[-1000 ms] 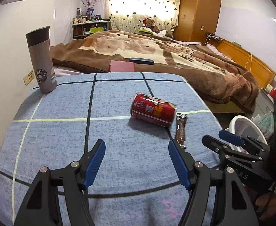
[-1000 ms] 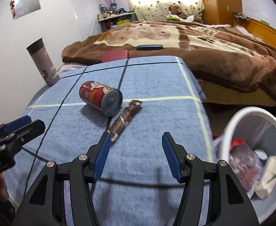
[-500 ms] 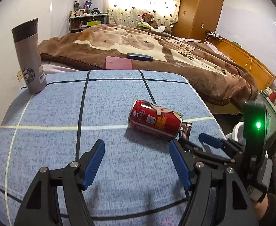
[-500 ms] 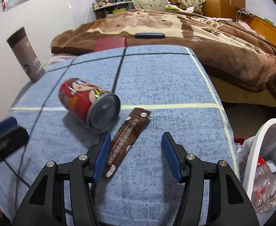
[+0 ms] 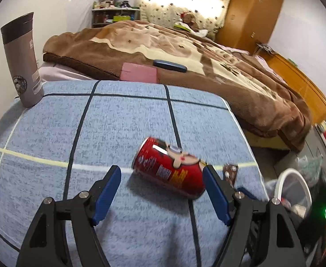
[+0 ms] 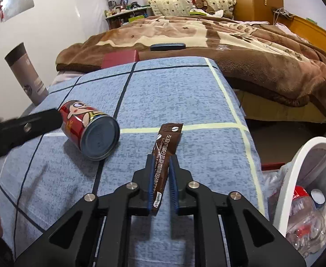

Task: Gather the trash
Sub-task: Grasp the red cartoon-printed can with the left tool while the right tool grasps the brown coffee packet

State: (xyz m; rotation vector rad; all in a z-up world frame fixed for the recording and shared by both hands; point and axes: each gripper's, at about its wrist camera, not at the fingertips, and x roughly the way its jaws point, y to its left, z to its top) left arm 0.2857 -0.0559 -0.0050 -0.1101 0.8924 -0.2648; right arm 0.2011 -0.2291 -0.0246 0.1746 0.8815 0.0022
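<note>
Two pieces of trash lie on your blue checked cloth (image 6: 185,93): your right gripper (image 6: 161,171) pinches the brown sachet (image 6: 166,146); your left gripper (image 5: 161,191), jaws opening, straddles the red can (image 5: 169,169) without touching. Nearby: grey tumbler (image 5: 21,60), white bin (image 6: 305,155).

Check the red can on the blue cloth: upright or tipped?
Tipped. The red can lies on its side on the blue checked cloth, its round end face turned toward the right wrist camera.

Right gripper (image 6: 160,178) jaws now on sachet (image 6: 166,146)
</note>
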